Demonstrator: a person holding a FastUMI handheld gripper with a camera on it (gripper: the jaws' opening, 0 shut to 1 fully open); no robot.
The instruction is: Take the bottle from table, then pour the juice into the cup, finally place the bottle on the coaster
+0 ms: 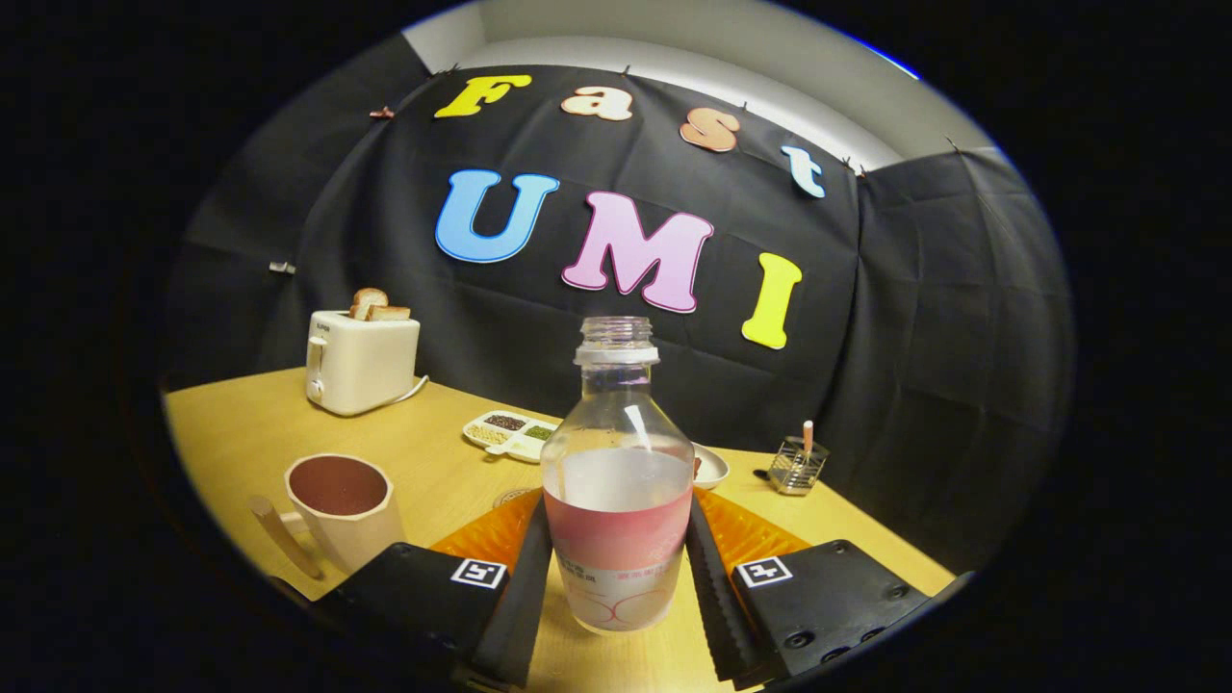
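An uncapped clear bottle with a pink label stands upright between my fingers, about half full of pale liquid. My gripper is shut on it, one finger pressing each side of the label. Whether the bottle's base rests on the wooden table or hangs just above it, I cannot tell. A beige cup with a dark red inside and a handle stands to the left of the fingers. Part of a round coaster peeks out just beyond the left finger.
A white toaster with bread slices stands at the back left by the wall. A white divided tray of beans lies beyond the bottle. A small dish sits behind the bottle and a wire holder to its right.
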